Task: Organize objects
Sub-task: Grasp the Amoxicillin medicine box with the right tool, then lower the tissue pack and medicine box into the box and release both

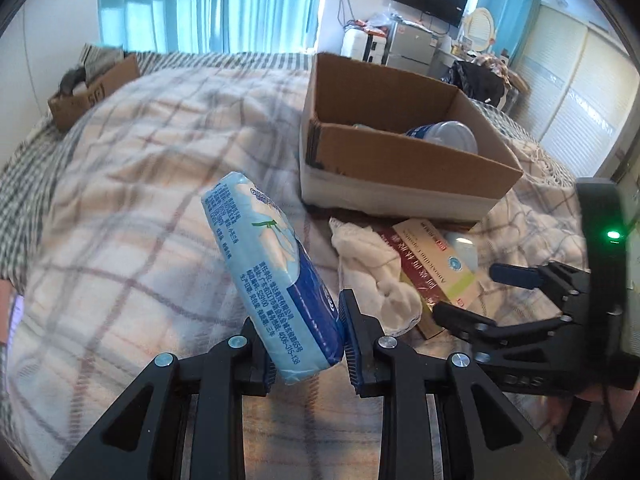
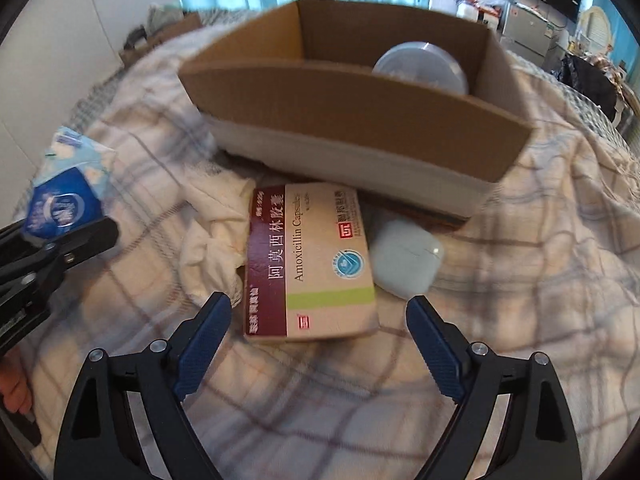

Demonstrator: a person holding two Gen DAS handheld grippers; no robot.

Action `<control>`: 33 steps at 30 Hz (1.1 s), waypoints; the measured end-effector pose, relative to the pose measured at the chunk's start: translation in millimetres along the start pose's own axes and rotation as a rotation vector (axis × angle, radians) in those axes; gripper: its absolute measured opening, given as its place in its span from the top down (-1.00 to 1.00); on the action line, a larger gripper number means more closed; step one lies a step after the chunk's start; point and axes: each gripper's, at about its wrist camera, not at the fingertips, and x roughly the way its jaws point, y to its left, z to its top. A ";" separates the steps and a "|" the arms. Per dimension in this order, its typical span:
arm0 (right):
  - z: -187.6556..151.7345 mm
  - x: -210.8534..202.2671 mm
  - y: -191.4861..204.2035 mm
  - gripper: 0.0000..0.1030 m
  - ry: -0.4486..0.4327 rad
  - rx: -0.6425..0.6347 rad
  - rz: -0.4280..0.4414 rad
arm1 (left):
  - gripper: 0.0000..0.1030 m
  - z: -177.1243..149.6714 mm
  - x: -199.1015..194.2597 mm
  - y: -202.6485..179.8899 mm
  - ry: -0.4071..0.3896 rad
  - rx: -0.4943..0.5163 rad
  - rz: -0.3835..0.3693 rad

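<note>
Blue plastic wraps the tissue pack (image 1: 272,280) that the left gripper (image 1: 306,344) clamps between its jaws near the pack's lower end, so the pack stands tilted above the checked blanket (image 1: 140,184) on the bed. The right gripper (image 2: 320,344) hangs with its jaws spread wide and holding nothing, just above the near edge of the medicine box (image 2: 316,264), which lies flat on the blanket and reads "Amoxicillin Capsules". A crumpled white cloth (image 2: 212,236) touches the left side of the medicine box, and a pale earbud case (image 2: 406,258) lies just beside its right side. Behind these three stands an open cardboard box (image 2: 360,120), its lower band white; inside it, toward the right, rests a clear plastic container (image 2: 424,66). A second, smaller cardboard box (image 1: 94,92) sits at the far edge of the bed.
</note>
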 end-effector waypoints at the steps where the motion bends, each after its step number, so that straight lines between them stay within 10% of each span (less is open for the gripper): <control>1: 1.1 5.5 1.8 -0.73 0.014 0.001 -0.004 | 0.47 -1.4 0.9 0.7 0.001 -0.003 -0.006; 8: 0.9 15.7 13.1 -0.43 0.028 -0.018 -0.035 | 0.47 -5.6 1.2 -0.9 0.000 0.002 -0.018; 23: -22.8 -122.6 -4.5 -0.42 -0.241 0.010 -0.095 | 0.47 -4.3 -18.6 -25.7 -0.027 0.033 -0.047; 33: 45.2 -170.4 -30.0 -0.42 -0.391 -0.002 -0.140 | 0.47 93.5 -37.4 -51.9 -0.079 0.102 -0.174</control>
